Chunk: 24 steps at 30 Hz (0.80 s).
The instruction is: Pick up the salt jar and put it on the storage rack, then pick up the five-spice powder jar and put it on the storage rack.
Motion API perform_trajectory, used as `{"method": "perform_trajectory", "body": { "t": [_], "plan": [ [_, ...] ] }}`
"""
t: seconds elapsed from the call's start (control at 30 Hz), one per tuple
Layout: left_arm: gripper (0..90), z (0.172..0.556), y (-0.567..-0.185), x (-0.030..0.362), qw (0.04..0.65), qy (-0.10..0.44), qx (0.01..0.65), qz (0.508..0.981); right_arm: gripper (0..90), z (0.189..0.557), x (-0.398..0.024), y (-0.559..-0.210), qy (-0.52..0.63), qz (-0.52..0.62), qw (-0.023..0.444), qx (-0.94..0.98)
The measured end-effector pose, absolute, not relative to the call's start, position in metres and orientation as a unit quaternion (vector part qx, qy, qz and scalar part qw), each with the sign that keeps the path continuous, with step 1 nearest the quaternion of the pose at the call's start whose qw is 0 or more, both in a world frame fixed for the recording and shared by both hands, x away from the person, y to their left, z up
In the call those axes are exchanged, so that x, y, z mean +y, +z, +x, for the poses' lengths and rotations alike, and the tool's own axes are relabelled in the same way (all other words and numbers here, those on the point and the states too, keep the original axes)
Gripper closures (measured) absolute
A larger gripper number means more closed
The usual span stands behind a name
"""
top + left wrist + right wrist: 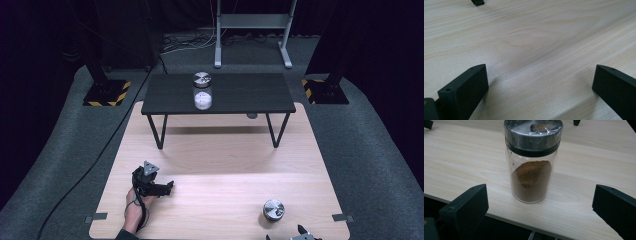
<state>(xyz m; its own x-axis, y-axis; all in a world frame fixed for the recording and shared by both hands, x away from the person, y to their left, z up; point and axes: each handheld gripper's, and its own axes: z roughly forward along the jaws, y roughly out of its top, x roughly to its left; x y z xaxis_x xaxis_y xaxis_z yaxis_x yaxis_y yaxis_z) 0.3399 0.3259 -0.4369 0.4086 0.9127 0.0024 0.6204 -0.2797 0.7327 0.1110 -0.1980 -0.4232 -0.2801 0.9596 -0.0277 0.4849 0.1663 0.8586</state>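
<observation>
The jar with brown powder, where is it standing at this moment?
The jar with brown powder stands upright near the wooden table's front edge, on the right in the high view, just ahead of the open right tongs.

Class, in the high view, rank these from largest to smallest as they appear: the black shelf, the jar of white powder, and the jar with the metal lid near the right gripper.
1. Black shelf.
2. White-powder jar.
3. Brown-powder jar, though seen from above, so unsure.
</observation>
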Motion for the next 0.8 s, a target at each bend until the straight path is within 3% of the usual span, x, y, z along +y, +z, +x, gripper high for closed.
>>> {"method": "perform_trajectory", "body": {
  "t": [0.8],
  "plan": [
    [0.1,0.3395,-0.4372,0.3236,0.333,0.221,0.504,0.765,0.0,0.1099,-0.1928,-0.4244,0.388,0.513,0.315,0.698]
  ]
}}
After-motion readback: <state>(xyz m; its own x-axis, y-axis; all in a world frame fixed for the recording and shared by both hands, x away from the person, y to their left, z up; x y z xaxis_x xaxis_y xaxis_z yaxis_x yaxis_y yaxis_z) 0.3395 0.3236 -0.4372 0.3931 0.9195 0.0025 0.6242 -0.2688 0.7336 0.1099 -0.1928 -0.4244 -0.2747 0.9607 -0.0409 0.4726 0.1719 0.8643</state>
